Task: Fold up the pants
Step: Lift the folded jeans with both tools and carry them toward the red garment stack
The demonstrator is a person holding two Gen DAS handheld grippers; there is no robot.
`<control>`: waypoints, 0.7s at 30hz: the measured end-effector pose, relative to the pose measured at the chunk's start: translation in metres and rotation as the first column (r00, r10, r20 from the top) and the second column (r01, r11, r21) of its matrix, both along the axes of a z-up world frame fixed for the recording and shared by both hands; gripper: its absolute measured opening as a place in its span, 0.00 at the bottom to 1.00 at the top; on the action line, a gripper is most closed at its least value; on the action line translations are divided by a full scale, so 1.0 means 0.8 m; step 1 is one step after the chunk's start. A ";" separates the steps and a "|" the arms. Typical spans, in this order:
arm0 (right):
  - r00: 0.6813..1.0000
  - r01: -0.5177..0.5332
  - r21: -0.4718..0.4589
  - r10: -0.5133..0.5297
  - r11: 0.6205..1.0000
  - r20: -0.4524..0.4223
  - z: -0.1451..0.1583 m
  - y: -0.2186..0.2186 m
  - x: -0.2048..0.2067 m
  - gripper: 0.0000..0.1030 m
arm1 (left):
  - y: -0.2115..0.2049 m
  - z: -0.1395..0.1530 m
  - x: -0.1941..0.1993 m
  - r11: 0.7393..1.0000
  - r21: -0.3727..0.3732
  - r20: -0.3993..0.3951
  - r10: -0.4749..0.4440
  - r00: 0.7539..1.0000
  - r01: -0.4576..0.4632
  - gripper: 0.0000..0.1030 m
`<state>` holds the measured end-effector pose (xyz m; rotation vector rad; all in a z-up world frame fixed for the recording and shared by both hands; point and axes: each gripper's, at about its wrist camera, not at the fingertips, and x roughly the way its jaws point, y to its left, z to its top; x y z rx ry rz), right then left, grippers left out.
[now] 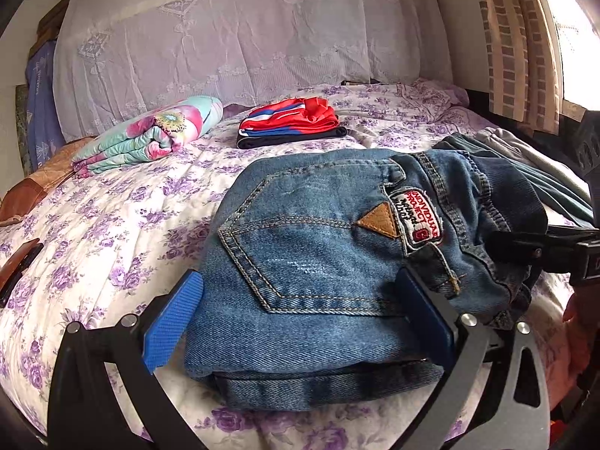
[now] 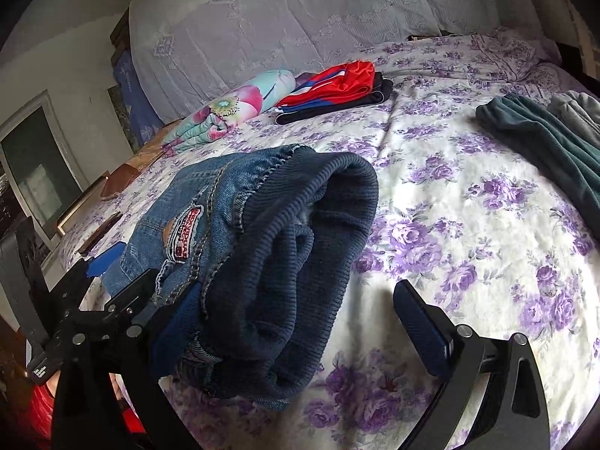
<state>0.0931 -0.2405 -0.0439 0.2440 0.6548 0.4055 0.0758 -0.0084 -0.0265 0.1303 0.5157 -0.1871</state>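
Folded jeans lie between both wide-open hand-held grippers.

"INDIVIDUAL PROJECT" in red on a stitched patch on the folded jeans; smaller lettering illegible.

Jeans: faded blue denim, tan stitching, tan triangle patch, red-and-white label, navy ribbed waistband
Bedspread: white, purple roses
Rolled quilt: aqua, pink flowers
Folded shorts: red, blue, white over black
Gripper pads: blue
Curtain: tan-and-brown check
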 end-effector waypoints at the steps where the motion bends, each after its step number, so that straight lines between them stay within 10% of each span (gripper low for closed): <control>1: 1.000 0.000 0.011 0.000 1.000 -0.004 -0.001 -0.003 0.000 0.97 | 0.004 0.004 0.001 1.000 -0.008 -0.018 -0.023 1.000 0.023 0.96; 7: 0.999 -0.020 0.097 0.023 0.995 -0.027 -0.006 -0.020 -0.006 0.97 | 0.076 0.022 0.012 0.971 -0.219 -0.179 -0.134 0.975 0.093 0.96; 14: 0.998 -0.025 0.154 0.033 0.988 -0.051 -0.003 -0.027 -0.005 0.97 | 0.133 0.001 0.036 0.868 -0.492 -0.292 -0.237 0.927 0.067 0.95; 18: 0.989 -0.046 0.231 0.077 0.972 -0.128 -0.001 -0.038 0.013 0.97 | 0.113 -0.010 0.057 0.817 -0.562 -0.331 -0.363 0.871 0.126 0.95; 21: 0.979 -0.047 0.292 0.102 0.955 -0.175 -0.005 -0.043 0.031 0.97 | 0.088 -0.025 0.081 0.827 -0.541 -0.373 -0.400 0.837 0.154 0.96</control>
